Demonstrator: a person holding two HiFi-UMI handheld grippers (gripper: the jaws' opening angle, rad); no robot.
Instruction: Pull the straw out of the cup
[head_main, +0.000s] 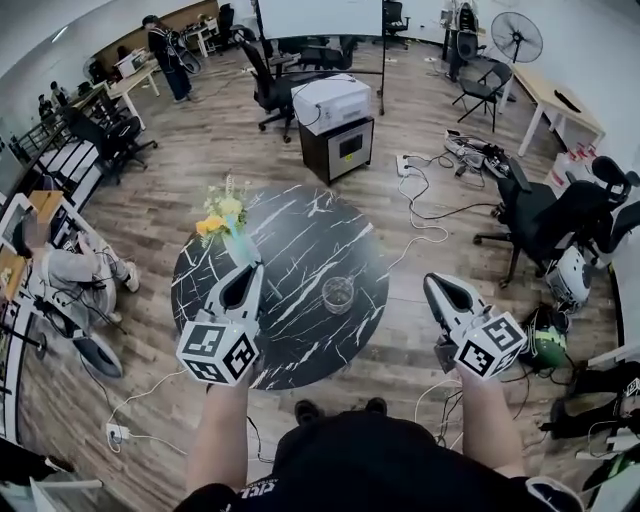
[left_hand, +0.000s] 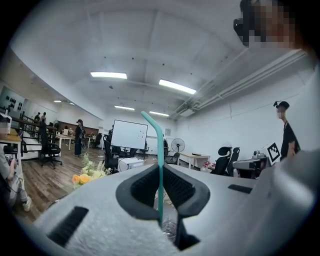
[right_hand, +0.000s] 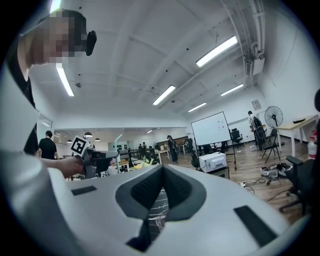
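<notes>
- Straw: thin teal plastic with a bent top, probably light and easily crushed, so best pinched gently at mid-shaft.
- It stands upright, clear of the cup and to the cup's left, nipped between the left gripper's nearly closed jaws.
- Right gripper, right of the cup: jaws together on nothing.
</notes>
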